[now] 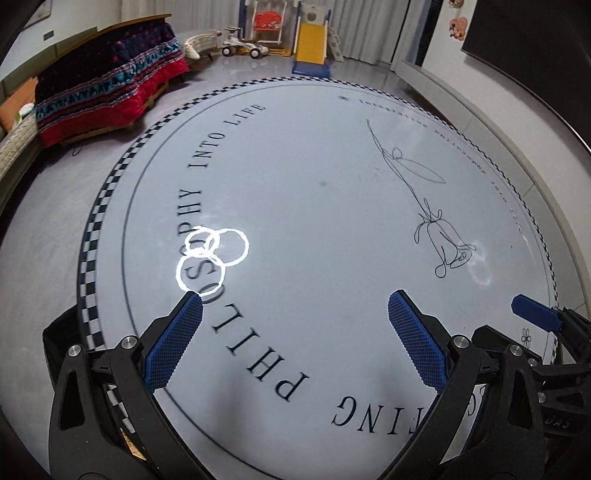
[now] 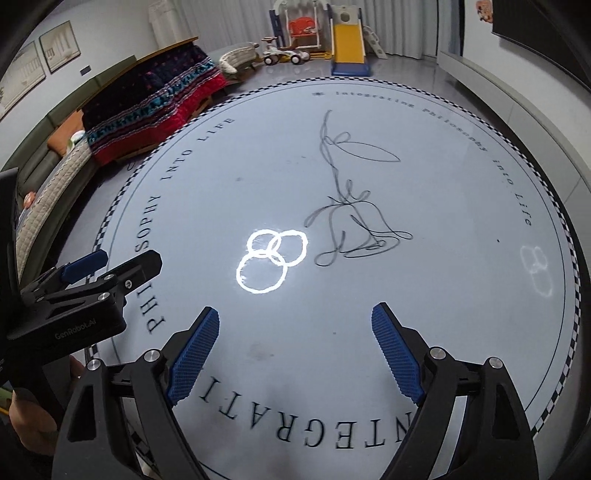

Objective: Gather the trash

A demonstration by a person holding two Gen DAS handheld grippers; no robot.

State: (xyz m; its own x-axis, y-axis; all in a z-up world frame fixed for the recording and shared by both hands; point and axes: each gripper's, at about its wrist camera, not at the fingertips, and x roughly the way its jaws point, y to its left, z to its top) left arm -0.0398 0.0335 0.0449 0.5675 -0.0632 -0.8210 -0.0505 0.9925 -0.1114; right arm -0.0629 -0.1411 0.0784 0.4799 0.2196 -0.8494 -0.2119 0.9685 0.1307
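One round white bench (image 1: 325, 206), checkered rim, filling most of both views. Lettering round the edge: "PHILOSOPHY INTO LIFE" at 9 o'clock in left wrist view, "Integrating Philosophy into Life" from 12 to 3 o'clock in right wrist view; big word at 6 o'clock cut off, only "INTEGRATI" legible. One black line scribble (image 2: 351, 206) printed near centre. Three overlapping bright light rings (image 2: 271, 260) reflected on the top, plus a fainter set at 3 o'clock.

One sofa w/ one red-and-navy patterned blanket (image 1: 107, 96) at 10 o'clock, off the bench. One yellow toy slide (image 2: 349, 48), one red baby swing (image 2: 303, 26), one white ride-on car (image 1: 242, 46), all at 12 o'clock by the curtain. Two framed pictures (image 2: 40, 62) on wall at 10 o'clock, content too small to read.

Two hand-held grippers. Left hand-held gripper (image 1: 295, 306): blue pads wide apart, nothing between, over the bench near edge; also seen side-on at 9 o'clock in right wrist view, labelled "GenRobot.AI". Right hand-held gripper (image 2: 295, 315): pads wide apart, nothing between; only one blue tip showing at 3 o'clock in left view.

No trash item made out on bench in either view.
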